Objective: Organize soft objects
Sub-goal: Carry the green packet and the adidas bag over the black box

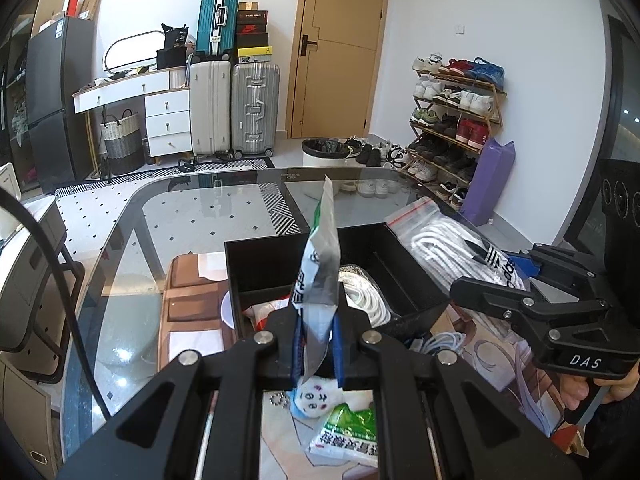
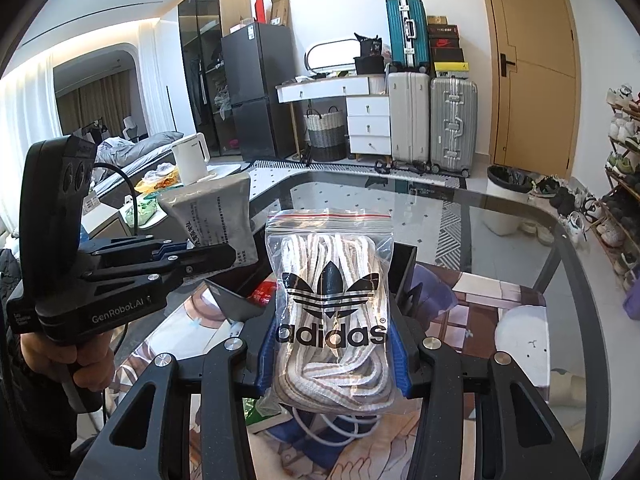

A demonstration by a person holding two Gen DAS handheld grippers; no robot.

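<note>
In the left wrist view my left gripper (image 1: 316, 344) is shut on a flat grey, white and green packet (image 1: 320, 264) that stands upright, edge-on to the camera. Behind the packet sits an open black box (image 1: 256, 264) holding a coil of white rope (image 1: 364, 300). My right gripper (image 2: 332, 356) is shut on a clear zip bag of white laces with a black adidas logo (image 2: 332, 300), held up over the box's right side (image 2: 404, 268). Each view shows the other gripper beside it: the left gripper (image 2: 208, 254) with the grey packet (image 2: 216, 216), the right gripper (image 1: 460, 292) with the zip bag (image 1: 440, 240).
The box stands on a printed mat (image 2: 500, 292) on a glass table (image 1: 180, 208). Under the left gripper lie a small white plush with a face (image 1: 316, 396) and a green-and-white packet (image 1: 348, 436). A white cable (image 2: 340, 424) lies below the bag. Suitcases, a bin and a shoe rack stand beyond.
</note>
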